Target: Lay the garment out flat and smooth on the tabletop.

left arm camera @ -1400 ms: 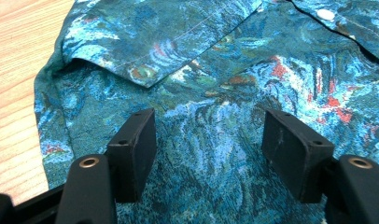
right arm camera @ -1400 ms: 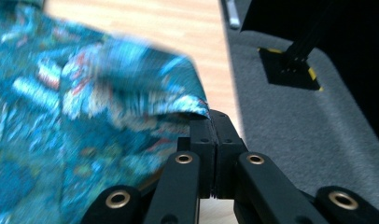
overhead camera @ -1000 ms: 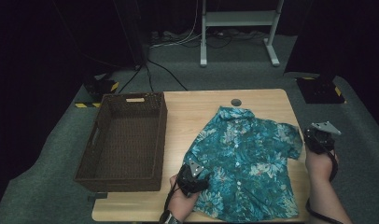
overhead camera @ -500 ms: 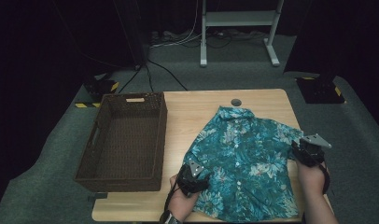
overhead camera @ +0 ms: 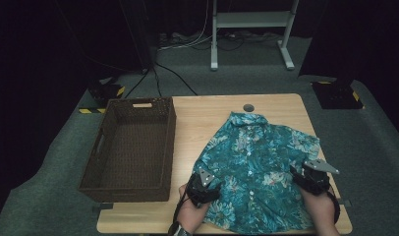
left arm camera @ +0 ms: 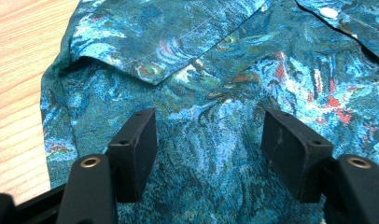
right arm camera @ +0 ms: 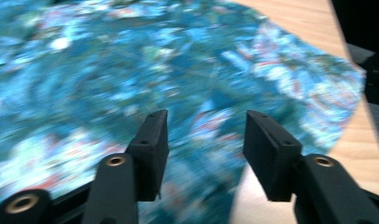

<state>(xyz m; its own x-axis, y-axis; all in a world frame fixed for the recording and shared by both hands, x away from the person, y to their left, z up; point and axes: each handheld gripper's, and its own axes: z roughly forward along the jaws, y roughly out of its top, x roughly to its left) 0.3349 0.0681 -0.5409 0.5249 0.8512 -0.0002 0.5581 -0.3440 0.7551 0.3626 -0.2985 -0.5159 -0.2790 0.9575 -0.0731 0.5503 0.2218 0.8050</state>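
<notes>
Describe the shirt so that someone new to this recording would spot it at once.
On the wooden table, right of the dark wicker basket, lies the shirt, spread flat with its collar pointing away from the person. It is the only cloth there: teal with a floral print and white buttons.

right hand-held gripper | moved onto shirt | jaws just opening, nothing gripped

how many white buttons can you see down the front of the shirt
4 on the shirt placket in the high view: near the collar, mid-chest, lower chest, near the hem. More may be hidden by blur.
</notes>
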